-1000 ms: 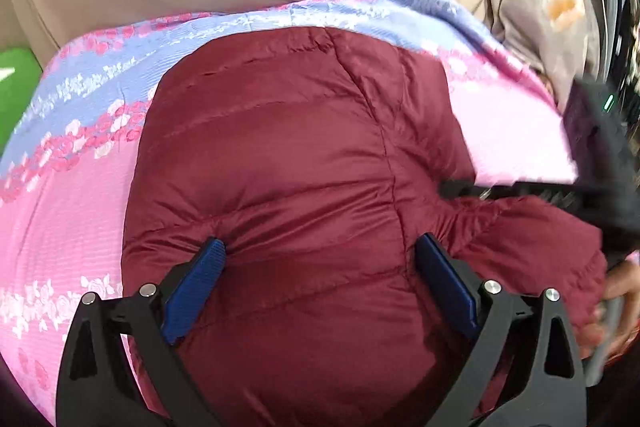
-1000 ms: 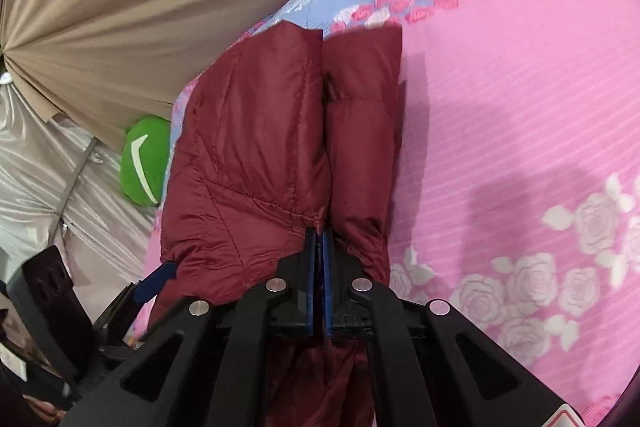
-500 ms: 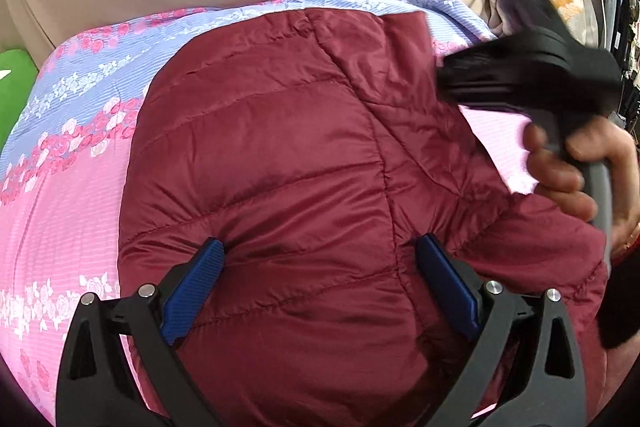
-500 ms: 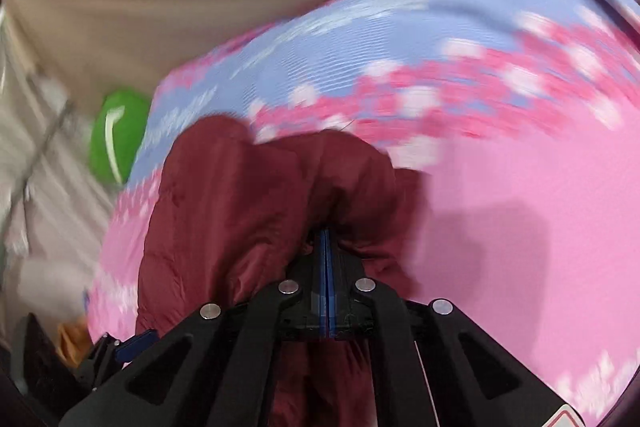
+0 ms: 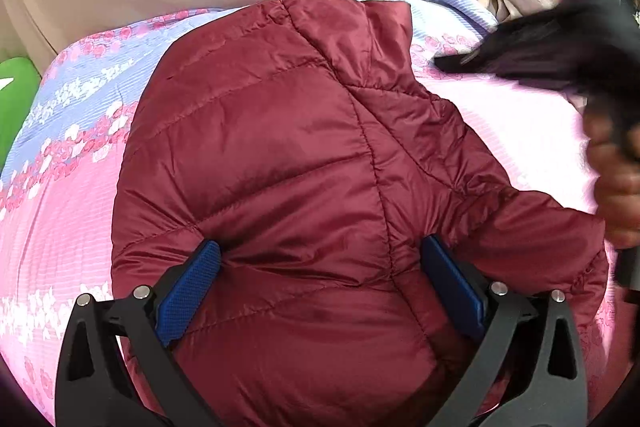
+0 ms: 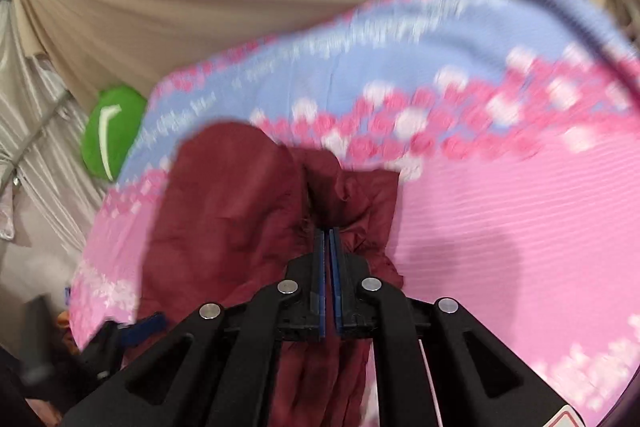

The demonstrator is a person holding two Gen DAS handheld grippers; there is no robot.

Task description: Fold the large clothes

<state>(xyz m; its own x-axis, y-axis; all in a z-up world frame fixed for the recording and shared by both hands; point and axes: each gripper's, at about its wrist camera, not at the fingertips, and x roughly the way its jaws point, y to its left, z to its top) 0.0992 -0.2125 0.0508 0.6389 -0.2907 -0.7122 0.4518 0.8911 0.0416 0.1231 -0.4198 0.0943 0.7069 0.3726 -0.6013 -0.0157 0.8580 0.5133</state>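
Maroon puffer jacket (image 5: 280,155): light, soft, slick shell; best pinched at seams or hem. Left gripper (image 5: 320,287) wide, straddling it; right gripper (image 6: 329,251) jaws narrow, just been easing apart, nothing visibly between them

A bed (image 5: 520,131) carries everything, covered by a pink sheet (image 6: 520,227) with a lavender band and rose print. A maroon quilted puffer jacket (image 5: 280,167) lies directly on it, bunched and partly folded.
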